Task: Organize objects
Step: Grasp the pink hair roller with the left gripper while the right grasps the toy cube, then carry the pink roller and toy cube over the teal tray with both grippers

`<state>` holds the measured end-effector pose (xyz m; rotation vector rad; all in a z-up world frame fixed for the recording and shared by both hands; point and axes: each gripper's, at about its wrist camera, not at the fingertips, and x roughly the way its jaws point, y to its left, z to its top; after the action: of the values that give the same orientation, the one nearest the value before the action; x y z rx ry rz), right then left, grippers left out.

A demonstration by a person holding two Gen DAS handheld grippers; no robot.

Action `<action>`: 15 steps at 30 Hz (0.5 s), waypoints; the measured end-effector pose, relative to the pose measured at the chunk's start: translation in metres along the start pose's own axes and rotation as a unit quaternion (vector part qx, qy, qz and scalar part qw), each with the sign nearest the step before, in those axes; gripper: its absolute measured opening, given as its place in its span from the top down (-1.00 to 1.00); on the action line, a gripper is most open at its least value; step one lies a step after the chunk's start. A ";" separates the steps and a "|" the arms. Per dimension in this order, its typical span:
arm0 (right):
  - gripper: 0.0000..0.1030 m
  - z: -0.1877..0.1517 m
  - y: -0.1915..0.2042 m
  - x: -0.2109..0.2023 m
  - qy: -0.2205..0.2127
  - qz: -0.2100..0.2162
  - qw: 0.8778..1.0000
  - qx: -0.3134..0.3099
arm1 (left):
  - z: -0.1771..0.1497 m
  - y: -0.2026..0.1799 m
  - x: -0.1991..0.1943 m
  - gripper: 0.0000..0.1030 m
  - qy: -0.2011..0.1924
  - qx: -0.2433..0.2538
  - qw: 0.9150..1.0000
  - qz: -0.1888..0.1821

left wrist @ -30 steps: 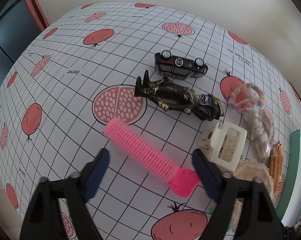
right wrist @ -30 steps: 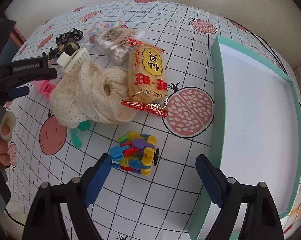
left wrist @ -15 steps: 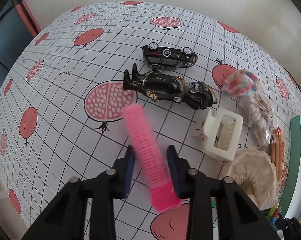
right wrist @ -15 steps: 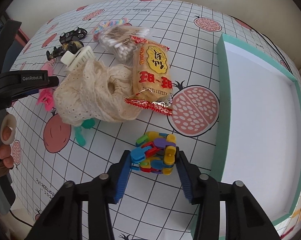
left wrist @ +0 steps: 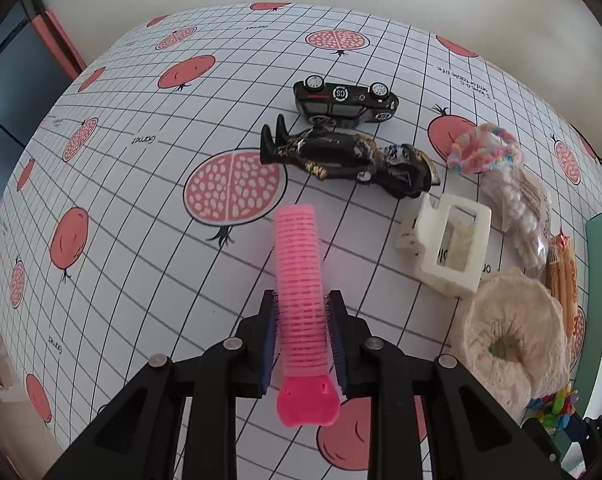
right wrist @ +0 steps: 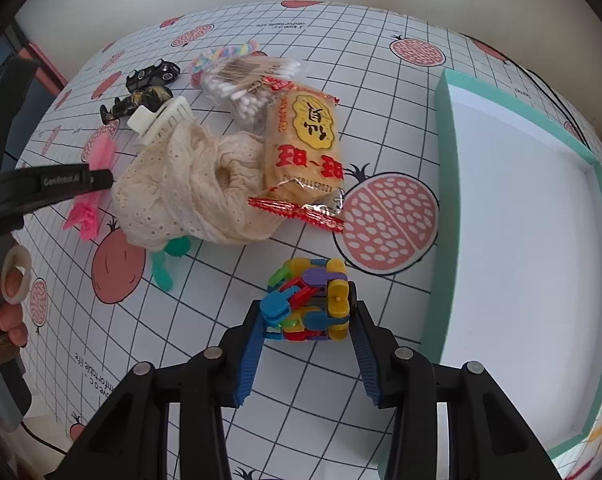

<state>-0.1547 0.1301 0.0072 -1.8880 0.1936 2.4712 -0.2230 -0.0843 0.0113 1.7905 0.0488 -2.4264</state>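
Right wrist view takes in the surface (right wrist: 381, 40), a white grid-printed cloth with pomegranate motifs, and on its right side a shallow teal-walled tray (right wrist: 447, 160) with a plain white floor. Left of the tray lies a crumpled cream eyelet-lace scrunchie (right wrist: 181, 192), with a yellow snack packet (right wrist: 305, 148) edged in red foil resting against it and a clear bag of cotton swabs (right wrist: 253, 84) just behind. The right gripper (right wrist: 307, 336) has its jaws clamped on a multicoloured plastic link cube (right wrist: 309, 300), which sits near the tray's left wall.

Left wrist view shows the left gripper (left wrist: 303, 340) with its jaws closed on a pink ribbed hair roller (left wrist: 301, 280), a long cylinder ending in a flat tab nearest the camera and pointing away between the fingers. Beyond it lie a black-and-gold figurine (left wrist: 341, 156), a black toy car (left wrist: 345, 100) on its side, and to the right a blocky white claw clip (left wrist: 449, 244).
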 end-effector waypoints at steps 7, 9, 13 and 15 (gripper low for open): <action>0.14 -0.032 -0.016 -0.028 -0.030 0.024 0.999 0.015 | -0.010 -0.001 -0.020 0.51 -0.011 -0.007 1.000 -0.022; 0.14 -0.030 -0.015 -0.040 -0.041 0.034 0.998 0.027 | -0.011 -0.001 -0.029 0.51 -0.019 -0.012 0.999 -0.032; 0.14 -0.014 -0.013 -0.047 -0.062 0.039 0.997 0.038 | -0.010 -0.004 -0.047 0.51 -0.038 -0.019 0.998 -0.045; 0.14 -0.017 -0.012 -0.064 -0.078 0.033 0.996 0.038 | -0.008 -0.006 -0.057 0.51 -0.048 -0.021 0.997 -0.060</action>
<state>-0.1201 0.1435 0.0629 -1.6769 0.3458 2.5999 -0.1994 -0.0732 0.0628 1.6966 0.2013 -2.5697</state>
